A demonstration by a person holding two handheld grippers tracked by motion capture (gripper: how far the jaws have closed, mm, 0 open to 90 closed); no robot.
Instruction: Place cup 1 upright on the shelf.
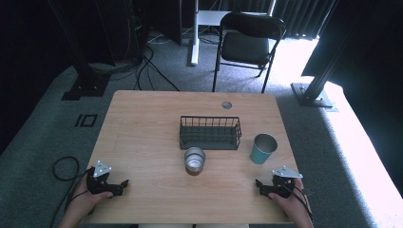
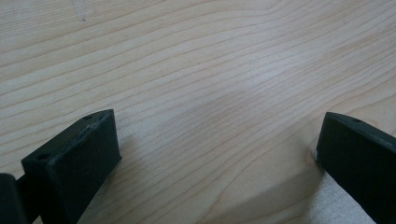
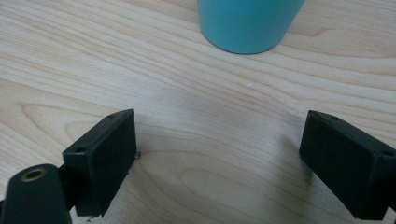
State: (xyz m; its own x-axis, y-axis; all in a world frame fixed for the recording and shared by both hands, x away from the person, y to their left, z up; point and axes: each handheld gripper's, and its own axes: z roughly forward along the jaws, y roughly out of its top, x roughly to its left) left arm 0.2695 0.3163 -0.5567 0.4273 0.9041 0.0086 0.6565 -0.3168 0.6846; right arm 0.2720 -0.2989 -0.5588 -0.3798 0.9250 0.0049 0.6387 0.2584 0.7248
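Observation:
A black wire basket (image 1: 210,132) stands near the middle of the wooden table (image 1: 142,123). In front of it sits a steel cup (image 1: 194,160), and to its right a teal cup (image 1: 263,148) (image 3: 247,23). My left gripper (image 1: 124,186) (image 2: 217,149) rests low at the table's front left corner, jaws wide apart with only bare wood between them. My right gripper (image 1: 257,186) (image 3: 219,149) lies at the front right, open too, with the teal cup's base just beyond its jaws.
A black folding chair (image 1: 247,42) stands past the table's far edge. Cables (image 1: 64,168) trail on the carpet at the left. A round grommet (image 1: 226,105) sits in the table top near the far edge.

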